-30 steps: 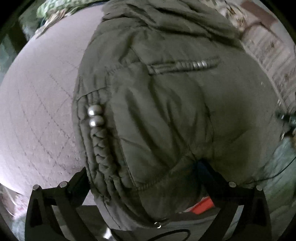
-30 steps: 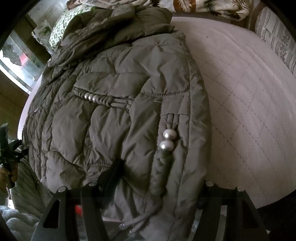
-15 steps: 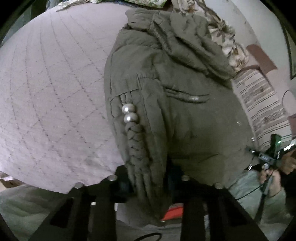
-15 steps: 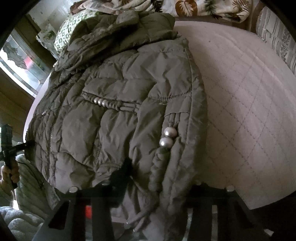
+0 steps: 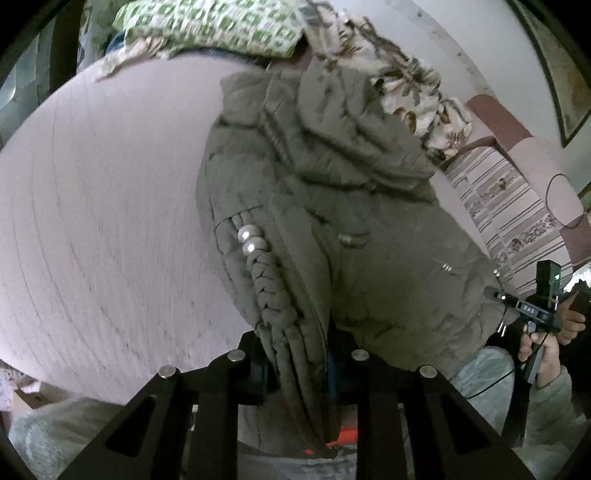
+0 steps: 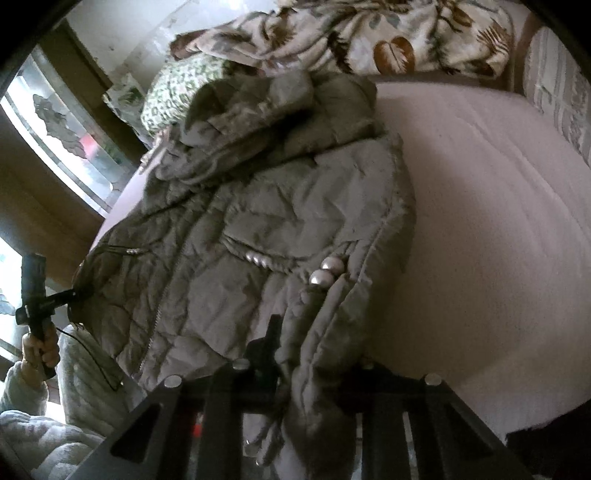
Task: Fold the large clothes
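Jacket (image 5: 369,258) lay on the pink bed (image 5: 110,221). Both grippers, left (image 5: 299,373) and right (image 6: 306,369), were closing on its hem. I judged the slick padded fabric might slip out.

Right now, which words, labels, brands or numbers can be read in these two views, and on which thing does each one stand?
"DAS": small white label on the black right-hand tool, blurred, reading uncertain.
Olive-green quilted jacket: no readable text.
Green-and-white patterned pillow: pattern only.
Nothing else readable.

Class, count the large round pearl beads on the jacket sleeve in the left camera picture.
2: upper bead and lower bead touch, atop the braided cord on the jacket. Others may be hidden.
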`<state>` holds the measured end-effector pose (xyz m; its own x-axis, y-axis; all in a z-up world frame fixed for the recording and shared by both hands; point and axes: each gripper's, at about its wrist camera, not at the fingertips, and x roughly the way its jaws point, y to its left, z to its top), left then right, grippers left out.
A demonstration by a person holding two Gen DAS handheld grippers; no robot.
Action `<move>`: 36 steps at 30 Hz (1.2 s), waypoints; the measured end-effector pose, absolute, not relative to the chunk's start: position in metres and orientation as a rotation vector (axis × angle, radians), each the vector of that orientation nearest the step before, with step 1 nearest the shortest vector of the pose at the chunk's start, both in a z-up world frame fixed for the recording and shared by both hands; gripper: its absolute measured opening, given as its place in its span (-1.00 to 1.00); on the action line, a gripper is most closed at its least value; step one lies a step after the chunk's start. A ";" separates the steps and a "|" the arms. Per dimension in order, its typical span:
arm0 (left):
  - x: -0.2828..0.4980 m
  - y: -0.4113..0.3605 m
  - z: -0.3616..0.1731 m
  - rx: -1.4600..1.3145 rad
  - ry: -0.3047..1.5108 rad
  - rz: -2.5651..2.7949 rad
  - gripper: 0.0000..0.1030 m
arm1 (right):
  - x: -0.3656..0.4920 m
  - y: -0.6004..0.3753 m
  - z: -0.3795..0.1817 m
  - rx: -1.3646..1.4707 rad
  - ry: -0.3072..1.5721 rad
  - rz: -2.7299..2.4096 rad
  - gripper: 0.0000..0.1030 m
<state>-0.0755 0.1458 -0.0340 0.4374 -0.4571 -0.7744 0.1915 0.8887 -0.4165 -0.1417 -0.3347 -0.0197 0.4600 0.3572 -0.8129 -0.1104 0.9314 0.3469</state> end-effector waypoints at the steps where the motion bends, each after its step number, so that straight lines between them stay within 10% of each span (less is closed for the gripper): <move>1: -0.074 0.145 -0.029 -0.287 1.031 -0.413 -0.56 | -0.139 -0.333 -0.015 0.257 1.047 0.300 -0.57; 36: 0.107 0.155 0.062 -0.500 0.856 -0.358 -0.56 | 0.032 -0.382 0.089 0.547 0.814 0.324 -0.60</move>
